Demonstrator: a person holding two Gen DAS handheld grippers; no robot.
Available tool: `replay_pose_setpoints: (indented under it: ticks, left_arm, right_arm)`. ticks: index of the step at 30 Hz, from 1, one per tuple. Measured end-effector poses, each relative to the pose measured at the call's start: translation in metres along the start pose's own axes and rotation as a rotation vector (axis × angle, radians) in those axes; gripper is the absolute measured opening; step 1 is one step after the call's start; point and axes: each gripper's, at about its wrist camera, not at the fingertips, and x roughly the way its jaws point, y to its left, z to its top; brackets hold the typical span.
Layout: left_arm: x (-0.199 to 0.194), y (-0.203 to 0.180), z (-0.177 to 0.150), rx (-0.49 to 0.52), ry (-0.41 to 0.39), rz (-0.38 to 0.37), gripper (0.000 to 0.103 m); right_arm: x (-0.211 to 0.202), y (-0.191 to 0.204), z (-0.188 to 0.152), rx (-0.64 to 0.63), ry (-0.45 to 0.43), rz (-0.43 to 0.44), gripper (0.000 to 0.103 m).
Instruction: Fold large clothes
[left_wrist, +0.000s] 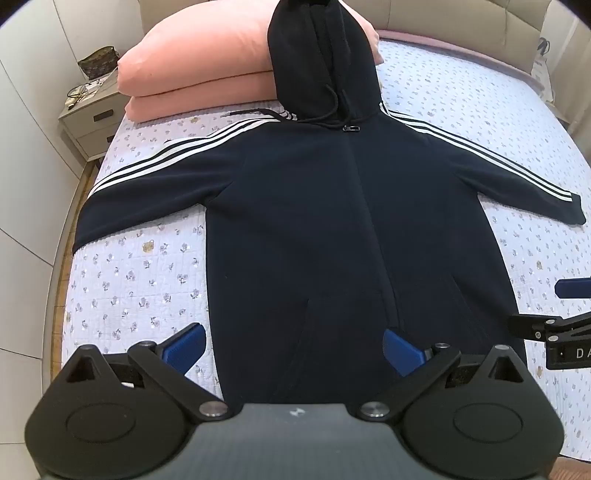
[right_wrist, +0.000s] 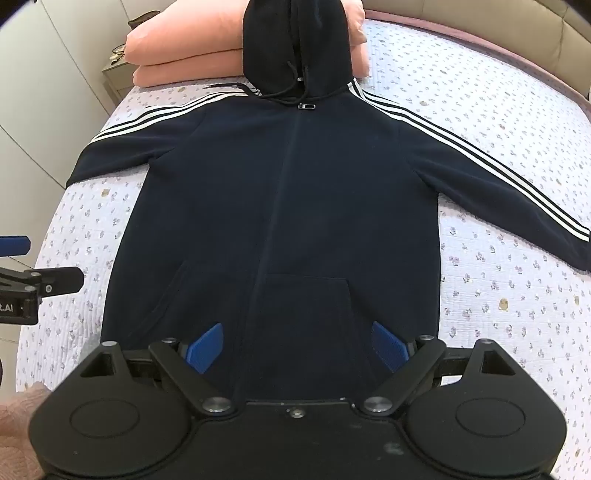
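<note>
Left wrist view: we hold both grippers, left gripper (left_wrist: 293, 347) and right gripper (right_wrist: 297, 345), wide open above the flat dark navy striped hoodie's (left_wrist: 314, 221) near edge, ready to fold.

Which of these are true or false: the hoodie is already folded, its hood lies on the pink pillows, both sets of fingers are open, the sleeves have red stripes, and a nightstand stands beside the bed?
1. The hoodie is already folded. False: it lies flat, sleeves spread out.
2. Its hood rests on the pink pillows. True.
3. The left gripper and right gripper have open fingers holding nothing. True.
4. The sleeves carry red stripes. False: the stripes are white.
5. A nightstand stands beside the bed. True.
</note>
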Motion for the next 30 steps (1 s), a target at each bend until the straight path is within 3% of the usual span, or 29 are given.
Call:
replay_pose_setpoints:
  ticks: [30]
  left_arm:
    - [0.0023, 0.0025, -0.0012, -0.010, 0.001, -0.003, 0.103]
  right_arm:
    - [-0.0012, -0.0008, 0.0004, 0.000, -0.002, 0.002, 0.103]
